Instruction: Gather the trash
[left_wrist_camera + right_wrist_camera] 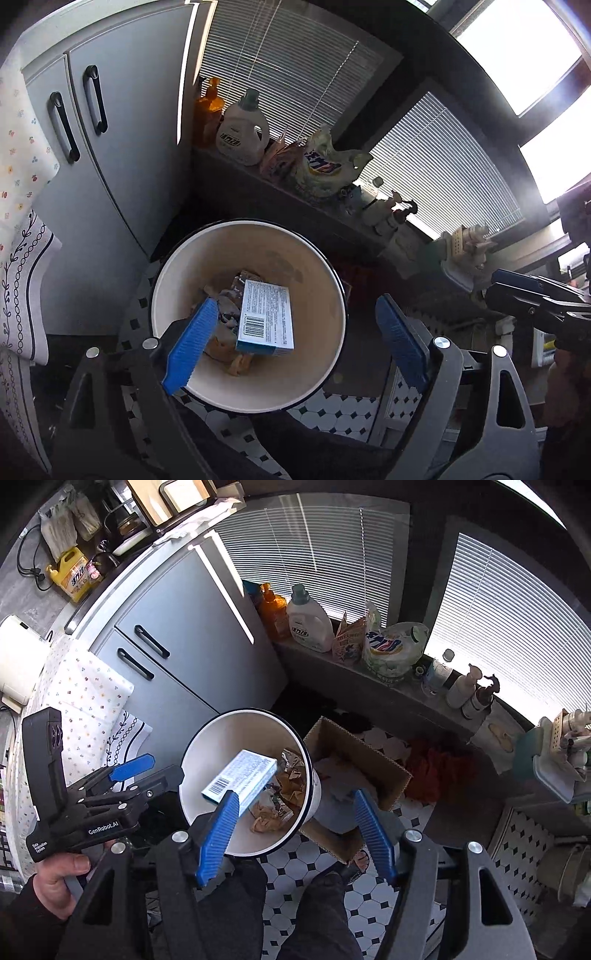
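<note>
A white trash bin [325,295] with a dark rim stands on the tiled floor, seen from above in both views [207,760]. Inside it lies a light blue box [266,319] with a barcode, on crumpled wrappers and brown paper scraps [273,812]; the box also shows in the right wrist view [240,779]. My left gripper [295,332] is open and empty above the bin. My right gripper [295,827] is open and empty above the bin's right side. The left gripper also shows at the left of the right wrist view [140,771].
A grey cabinet [177,627] stands behind the bin. An open cardboard box [369,760] sits right of the bin. Detergent bottles [310,620] and bags line the window ledge. A floral cloth [81,698] hangs at left. My legs are below on the tiles.
</note>
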`<state>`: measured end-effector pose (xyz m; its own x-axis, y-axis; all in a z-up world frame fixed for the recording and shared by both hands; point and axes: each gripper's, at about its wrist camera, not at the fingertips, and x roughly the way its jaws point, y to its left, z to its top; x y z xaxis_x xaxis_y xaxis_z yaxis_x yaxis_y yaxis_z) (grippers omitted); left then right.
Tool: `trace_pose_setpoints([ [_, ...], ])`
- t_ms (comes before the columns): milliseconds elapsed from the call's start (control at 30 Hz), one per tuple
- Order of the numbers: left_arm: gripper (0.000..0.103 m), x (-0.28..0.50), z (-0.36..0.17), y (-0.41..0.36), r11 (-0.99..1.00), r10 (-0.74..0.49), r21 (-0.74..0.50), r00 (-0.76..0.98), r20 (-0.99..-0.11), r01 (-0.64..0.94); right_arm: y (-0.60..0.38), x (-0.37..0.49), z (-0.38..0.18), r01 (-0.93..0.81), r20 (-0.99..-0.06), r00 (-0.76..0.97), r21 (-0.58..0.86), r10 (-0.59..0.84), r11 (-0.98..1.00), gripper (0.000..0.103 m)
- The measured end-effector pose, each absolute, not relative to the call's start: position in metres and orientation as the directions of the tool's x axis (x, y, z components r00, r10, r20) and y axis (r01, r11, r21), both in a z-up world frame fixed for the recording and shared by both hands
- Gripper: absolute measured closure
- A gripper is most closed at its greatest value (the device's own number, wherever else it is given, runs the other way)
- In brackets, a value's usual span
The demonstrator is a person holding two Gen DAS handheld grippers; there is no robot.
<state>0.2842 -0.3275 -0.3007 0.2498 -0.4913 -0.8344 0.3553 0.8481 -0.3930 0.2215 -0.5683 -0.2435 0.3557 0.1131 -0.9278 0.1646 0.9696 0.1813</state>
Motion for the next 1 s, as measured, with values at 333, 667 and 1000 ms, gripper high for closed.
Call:
trace_pose_setpoints([
  [333,0.014,0.292,-0.255,-0.290,0.868,-0.470,-0.361,0.327,-0.820,0.340,-0.545,0.226,-0.218,0.155,-0.903,0.410,0.209,0.130,0.966,0.027],
  [667,0.006,0.311,-0.181,-0.204,0.893,-0.436,-0.314,0.453,-0.777,0.322,-0.487,0.245,-0.171,0.167,-0.850,0.513,0.238,0.122,0.957,0.014],
  [1000,0.006,0.332,-0.127,-0.114,0.908,-0.406,-0.261,0.538,-0.738,0.327,-0.421,0.264,-0.127,0.212,-0.793,0.605,0.242,0.067,0.947,0.008],
])
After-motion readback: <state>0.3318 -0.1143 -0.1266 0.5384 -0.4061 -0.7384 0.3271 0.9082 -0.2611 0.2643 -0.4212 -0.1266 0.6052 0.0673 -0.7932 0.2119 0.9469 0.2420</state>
